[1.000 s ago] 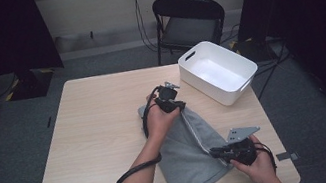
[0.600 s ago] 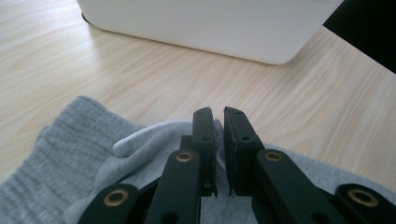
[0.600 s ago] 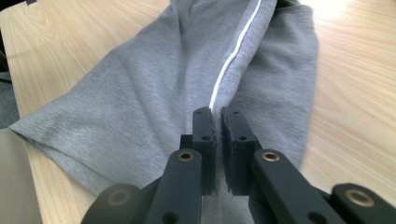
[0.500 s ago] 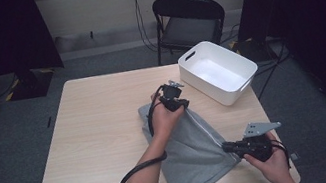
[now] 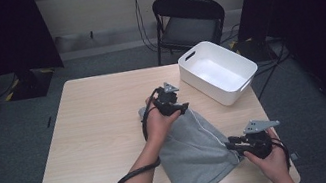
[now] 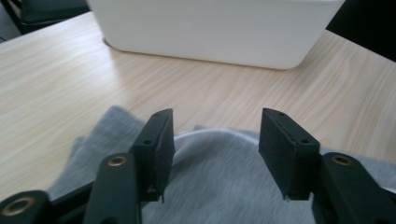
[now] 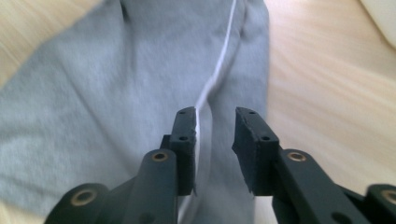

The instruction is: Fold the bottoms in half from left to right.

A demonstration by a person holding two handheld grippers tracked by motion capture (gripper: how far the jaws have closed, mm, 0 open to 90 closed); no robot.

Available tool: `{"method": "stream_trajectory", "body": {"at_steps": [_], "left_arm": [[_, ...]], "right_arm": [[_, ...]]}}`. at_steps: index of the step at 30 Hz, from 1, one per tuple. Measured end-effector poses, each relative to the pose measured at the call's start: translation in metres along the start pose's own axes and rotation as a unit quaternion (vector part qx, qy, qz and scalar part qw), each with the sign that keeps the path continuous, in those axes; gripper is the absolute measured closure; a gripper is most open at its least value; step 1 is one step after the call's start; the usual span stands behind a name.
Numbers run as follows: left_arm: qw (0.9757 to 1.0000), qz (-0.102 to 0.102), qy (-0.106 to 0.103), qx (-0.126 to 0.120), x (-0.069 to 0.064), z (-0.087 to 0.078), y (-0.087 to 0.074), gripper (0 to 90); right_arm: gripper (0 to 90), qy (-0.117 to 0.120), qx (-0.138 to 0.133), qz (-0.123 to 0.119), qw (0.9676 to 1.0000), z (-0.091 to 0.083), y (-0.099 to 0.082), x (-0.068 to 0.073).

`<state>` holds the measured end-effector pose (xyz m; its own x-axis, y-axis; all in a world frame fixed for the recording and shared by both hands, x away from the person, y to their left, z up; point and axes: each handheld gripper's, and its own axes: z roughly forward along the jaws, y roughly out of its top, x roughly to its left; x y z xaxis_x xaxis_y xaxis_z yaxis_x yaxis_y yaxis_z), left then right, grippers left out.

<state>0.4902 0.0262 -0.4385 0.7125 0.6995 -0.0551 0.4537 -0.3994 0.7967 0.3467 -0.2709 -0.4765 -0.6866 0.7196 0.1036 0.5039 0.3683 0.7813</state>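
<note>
A grey cloth garment (image 5: 197, 151) with a thin white seam (image 7: 219, 70) lies spread on the wooden table (image 5: 97, 133). My left gripper (image 5: 183, 108) rests over the garment's far end, pointing toward the white bin. Its jaws have just been opening and stand wide (image 6: 217, 135), with the cloth (image 6: 219, 182) lying loose beneath them and not pinched. My right gripper (image 5: 231, 143) is at the garment's near right edge. Its jaws have also just been opening and stand slightly apart (image 7: 215, 126) above the cloth (image 7: 93, 102), without pressing on it.
A white plastic bin (image 5: 219, 74) sits on the table's far right corner, close beyond the left gripper (image 6: 210, 28). A black folding chair (image 5: 189, 21) stands behind the table. Bare tabletop stretches to the left of the garment.
The right gripper moved rightward toward the table's edge, drawing the garment's near corner out wider. The left gripper stayed at the far end.
</note>
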Motion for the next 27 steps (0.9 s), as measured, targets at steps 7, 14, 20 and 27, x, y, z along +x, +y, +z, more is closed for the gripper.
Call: {"method": "stream_trajectory", "body": {"at_steps": [7, 14, 20, 27], "left_arm": [[0.9998, 0.017, -0.004, 0.007, 0.003, -0.018, -0.023, 34.6], [0.9992, 0.036, -0.002, 0.016, 0.004, -0.031, -0.044, 33.5], [0.9988, 0.045, 0.000, 0.020, 0.006, -0.040, -0.059, 33.4], [0.9992, 0.034, -0.005, 0.021, 0.006, -0.045, -0.077, 31.6]], "right_arm": [[65.2, -0.011, 0.018, -0.023, 0.9995, 0.034, 0.025, 0.008], [84.1, -0.004, 0.072, -0.022, 0.9972, 0.054, 0.029, -0.003], [85.8, -0.012, 0.035, -0.014, 0.9992, 0.042, 0.035, -0.013], [84.9, -0.029, 0.048, 0.024, 0.9982, 0.053, 0.016, -0.026]]}}
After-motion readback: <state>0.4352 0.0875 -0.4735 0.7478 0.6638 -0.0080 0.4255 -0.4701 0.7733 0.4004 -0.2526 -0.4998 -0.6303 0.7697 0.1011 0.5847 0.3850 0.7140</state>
